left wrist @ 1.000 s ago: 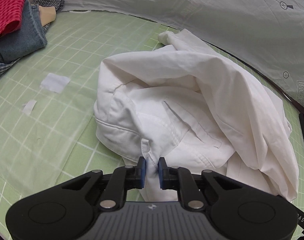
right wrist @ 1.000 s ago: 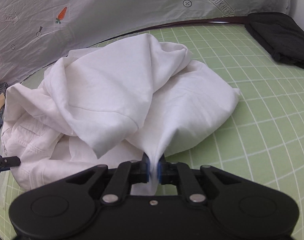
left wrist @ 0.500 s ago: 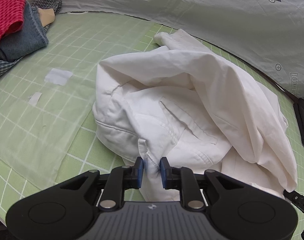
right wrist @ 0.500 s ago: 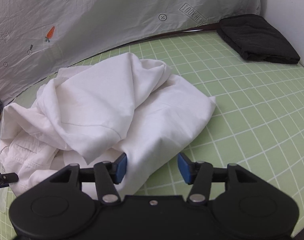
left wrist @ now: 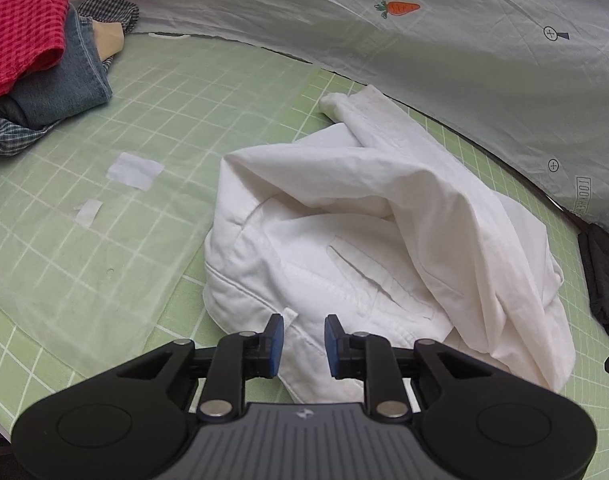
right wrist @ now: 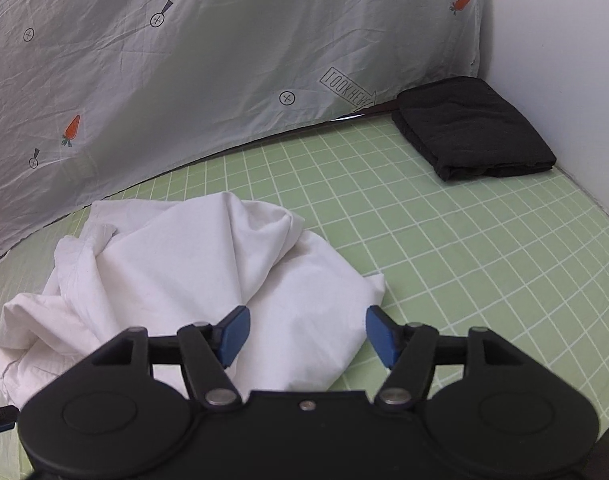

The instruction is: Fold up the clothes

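**Both grippers let go of the white garment**

A second ago each gripper was pinched on a fold of the white garment; now both have released it. The left gripper has its blue pads parted a little and its jaws are opening, with the garment's near hem lying below and between them but no longer pressed. The right gripper stands much wider, its jaws opening too, and the cloth seen between its fingers lies on the mat beneath, untouched by the pads. Both views now look down on the heap from higher than before, so the hands appear to have lifted clear of it.

The garment lies crumpled in a loose mound on the green grid mat, toward the back edge where the printed grey sheet hangs, with a pocket slit and a seamed band facing up and one narrow end reaching toward that sheet. It is not yet flat, so my judgement is that the folding proper has not begun: the release looks like the end of placing it, and spreading it out should come next, with fresh grips on its edges.

Both grippers point steeply down at the near side of the mound, the left over its near-left part, the right over its right side. A pile of clothes sits at the mat's far left corner, and a folded black garment at the far right corner
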The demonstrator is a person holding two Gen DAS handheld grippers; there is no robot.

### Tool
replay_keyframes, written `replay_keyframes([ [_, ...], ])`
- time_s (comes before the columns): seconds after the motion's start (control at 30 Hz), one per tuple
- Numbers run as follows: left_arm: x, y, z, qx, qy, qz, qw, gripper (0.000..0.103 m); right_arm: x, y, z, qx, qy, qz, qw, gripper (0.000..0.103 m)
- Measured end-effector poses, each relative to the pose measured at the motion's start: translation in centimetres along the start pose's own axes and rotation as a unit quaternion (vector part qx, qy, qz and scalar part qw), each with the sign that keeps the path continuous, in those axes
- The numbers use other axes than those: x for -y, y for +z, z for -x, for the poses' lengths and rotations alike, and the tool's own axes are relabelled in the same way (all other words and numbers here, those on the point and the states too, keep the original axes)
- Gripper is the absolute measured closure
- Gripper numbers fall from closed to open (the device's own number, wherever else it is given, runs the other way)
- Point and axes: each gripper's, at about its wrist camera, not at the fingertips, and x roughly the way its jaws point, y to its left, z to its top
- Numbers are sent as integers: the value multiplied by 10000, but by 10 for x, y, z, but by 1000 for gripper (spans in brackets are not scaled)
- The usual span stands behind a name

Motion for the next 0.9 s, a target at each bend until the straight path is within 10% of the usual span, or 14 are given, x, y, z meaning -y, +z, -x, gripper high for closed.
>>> replay_keyframes([
  [0.9, -16, 53, -66, -416, 309, 389, 9979, 71, -52, 55, -121, -395, 320, 542, 9972, 29],
])
